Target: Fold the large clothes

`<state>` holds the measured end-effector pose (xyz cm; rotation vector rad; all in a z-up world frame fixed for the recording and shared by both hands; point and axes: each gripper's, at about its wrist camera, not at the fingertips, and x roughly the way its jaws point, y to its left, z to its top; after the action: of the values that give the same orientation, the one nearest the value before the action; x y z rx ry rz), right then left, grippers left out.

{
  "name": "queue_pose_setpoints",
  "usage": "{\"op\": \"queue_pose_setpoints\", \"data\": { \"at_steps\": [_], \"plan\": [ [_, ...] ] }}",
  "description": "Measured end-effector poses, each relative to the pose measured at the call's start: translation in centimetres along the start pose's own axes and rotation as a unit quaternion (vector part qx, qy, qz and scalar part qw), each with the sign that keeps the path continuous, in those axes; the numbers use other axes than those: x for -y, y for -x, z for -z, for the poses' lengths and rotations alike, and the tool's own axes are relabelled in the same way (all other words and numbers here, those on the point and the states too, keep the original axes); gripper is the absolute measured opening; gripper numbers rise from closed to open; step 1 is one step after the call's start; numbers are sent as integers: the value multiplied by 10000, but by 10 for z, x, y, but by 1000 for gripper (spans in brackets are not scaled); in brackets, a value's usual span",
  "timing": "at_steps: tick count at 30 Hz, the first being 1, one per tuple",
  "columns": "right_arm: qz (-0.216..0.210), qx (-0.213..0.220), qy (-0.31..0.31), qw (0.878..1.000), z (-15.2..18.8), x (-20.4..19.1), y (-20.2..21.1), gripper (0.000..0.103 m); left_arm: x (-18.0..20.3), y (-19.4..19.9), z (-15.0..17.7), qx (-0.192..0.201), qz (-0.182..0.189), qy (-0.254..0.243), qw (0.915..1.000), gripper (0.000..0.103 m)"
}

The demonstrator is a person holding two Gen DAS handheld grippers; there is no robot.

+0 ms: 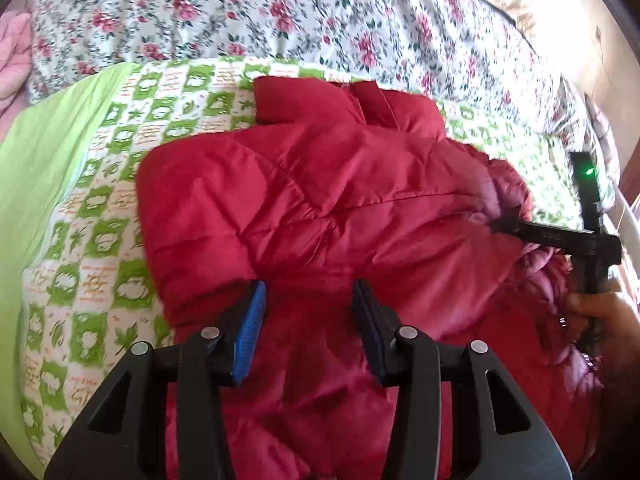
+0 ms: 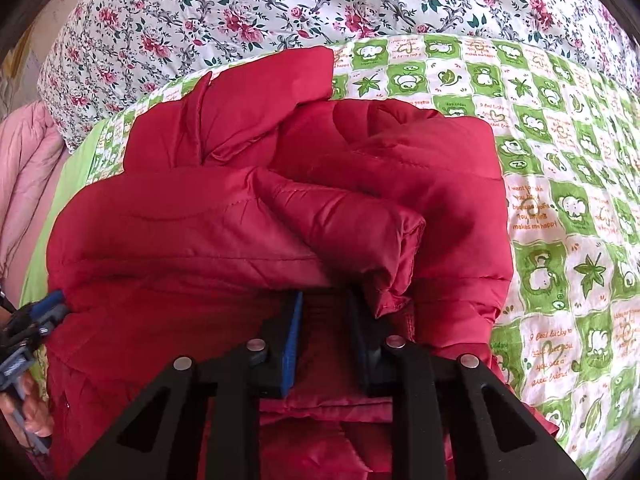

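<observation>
A red quilted puffer jacket lies bunched on a green-and-white patterned sheet; it fills the right wrist view too, with a folded sleeve lying across its middle. My left gripper is open, its blue-padded fingers resting over the jacket's near edge with red fabric between them. My right gripper has its jaws apart, with the jacket's near folded edge lying over its tips. In the left wrist view the right gripper reaches into the jacket's right side. The left gripper shows at the jacket's left edge.
The green-and-white sheet covers the bed around the jacket. A floral quilt lies behind it. A pink garment sits at the far left. A plain green sheet lies left of the patterned one.
</observation>
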<state>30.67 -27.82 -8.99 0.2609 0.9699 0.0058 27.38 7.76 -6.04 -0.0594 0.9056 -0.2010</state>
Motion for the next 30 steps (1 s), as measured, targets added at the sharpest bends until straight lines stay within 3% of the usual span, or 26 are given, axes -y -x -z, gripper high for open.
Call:
{"op": "queue_pose_setpoints", "data": {
  "at_steps": [2, 7, 10, 15, 19, 25, 30],
  "plan": [
    [0, -10, -36, 10000, 0, 0, 0, 22, -5, 5, 0, 26, 1, 98, 9999, 44],
    [100, 12, -102, 9999, -2, -7, 2, 22, -12, -25, 2, -434, -181, 172, 9987, 44],
    [204, 20, -145, 9997, -1, -11, 12, 24, -10, -28, 2, -450, -289, 208, 9983, 44],
    [213, 467, 315, 9982, 5, -39, 43, 32, -8, -28, 4, -401, -334, 182, 9985, 44],
    [539, 46, 492, 9973, 7, -37, 13, 32, -7, -27, 4, -435, -356, 88, 9984, 44],
    [440, -29, 357, 9984, 6, -25, 3, 31, -4, -26, 3, -467, -520, 93, 9975, 45],
    [197, 186, 86, 9996, 13, -21, 32, 34, 0, -5, 6, -383, -661, 86, 9970, 45]
  ]
}}
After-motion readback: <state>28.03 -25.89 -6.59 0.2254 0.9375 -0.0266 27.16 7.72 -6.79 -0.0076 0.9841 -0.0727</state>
